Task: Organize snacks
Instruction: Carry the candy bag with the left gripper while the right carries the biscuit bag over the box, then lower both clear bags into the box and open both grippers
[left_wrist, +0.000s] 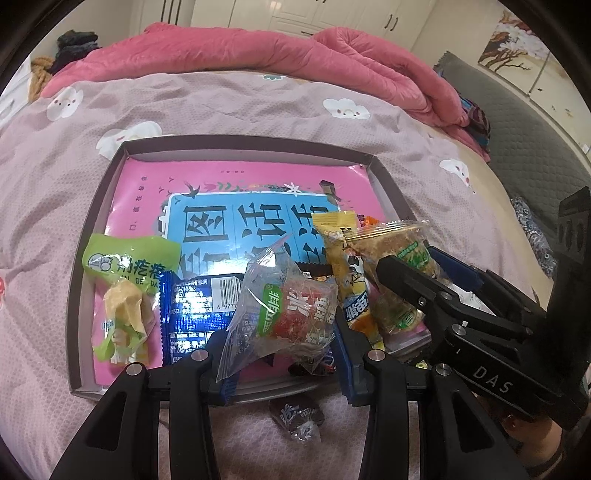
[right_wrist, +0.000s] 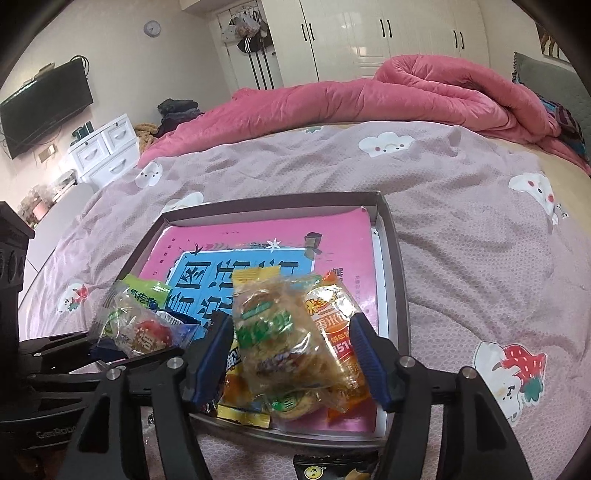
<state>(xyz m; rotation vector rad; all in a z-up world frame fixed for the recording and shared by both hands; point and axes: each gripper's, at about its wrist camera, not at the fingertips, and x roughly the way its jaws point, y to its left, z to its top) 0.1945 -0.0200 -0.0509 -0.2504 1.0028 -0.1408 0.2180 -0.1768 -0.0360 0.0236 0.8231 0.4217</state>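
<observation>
From the left wrist, the left gripper (left_wrist: 280, 332) stood wide around a clear crinkly snack packet (left_wrist: 284, 314), light, slippery, probably loose over the tray (left_wrist: 79, 295).

From the right wrist, the right gripper (right_wrist: 291, 354) bracketed a soft cake packet (right_wrist: 284, 343), best pinched mid-body; contact unclear.

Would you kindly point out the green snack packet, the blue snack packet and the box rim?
green snack packet (left_wrist: 125, 266), left wrist view, on its printed top.
blue snack packet (left_wrist: 195, 310), left wrist view, beside the barcode.
box rim (right_wrist: 400, 280), right wrist view, right wall.
</observation>
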